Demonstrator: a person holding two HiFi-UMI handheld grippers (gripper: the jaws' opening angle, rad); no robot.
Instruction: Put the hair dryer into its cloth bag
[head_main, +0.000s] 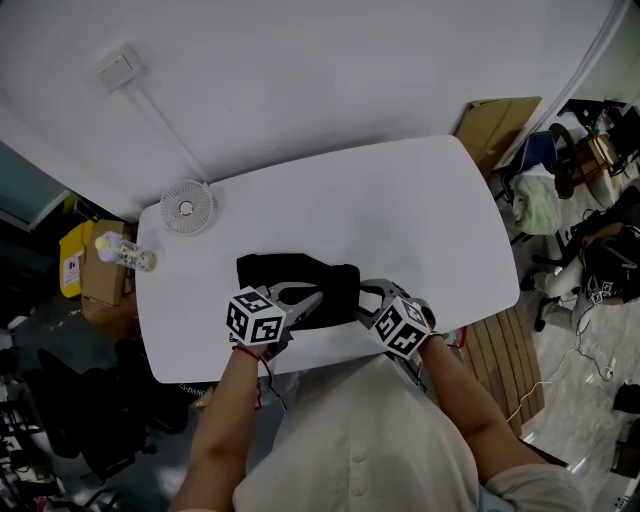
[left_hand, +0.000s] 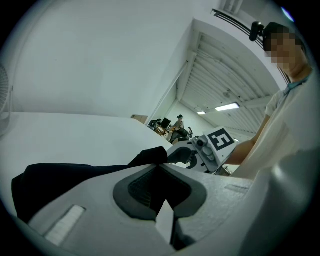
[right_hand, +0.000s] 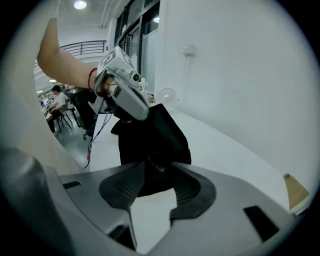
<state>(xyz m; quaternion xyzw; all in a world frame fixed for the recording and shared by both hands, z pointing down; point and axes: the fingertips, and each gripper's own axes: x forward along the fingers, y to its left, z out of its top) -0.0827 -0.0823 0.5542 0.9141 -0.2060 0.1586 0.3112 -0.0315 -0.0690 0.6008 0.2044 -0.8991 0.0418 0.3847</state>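
Cloth bag (head_main: 292, 272) lay on the table (head_main: 400, 220), hair dryer unseen, left gripper (left_hand: 160, 167) jaws clenched on its cloth, right gripper (right_hand: 159, 169) jaws released around its end; held one-sided, its mouth could sag shut.

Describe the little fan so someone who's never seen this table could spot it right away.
Start at the white table. At its far left corner, away from the black bag at the near edge, is the fan. It is a round white disc with a grille; the bottle near it is slim and the bag is dark.
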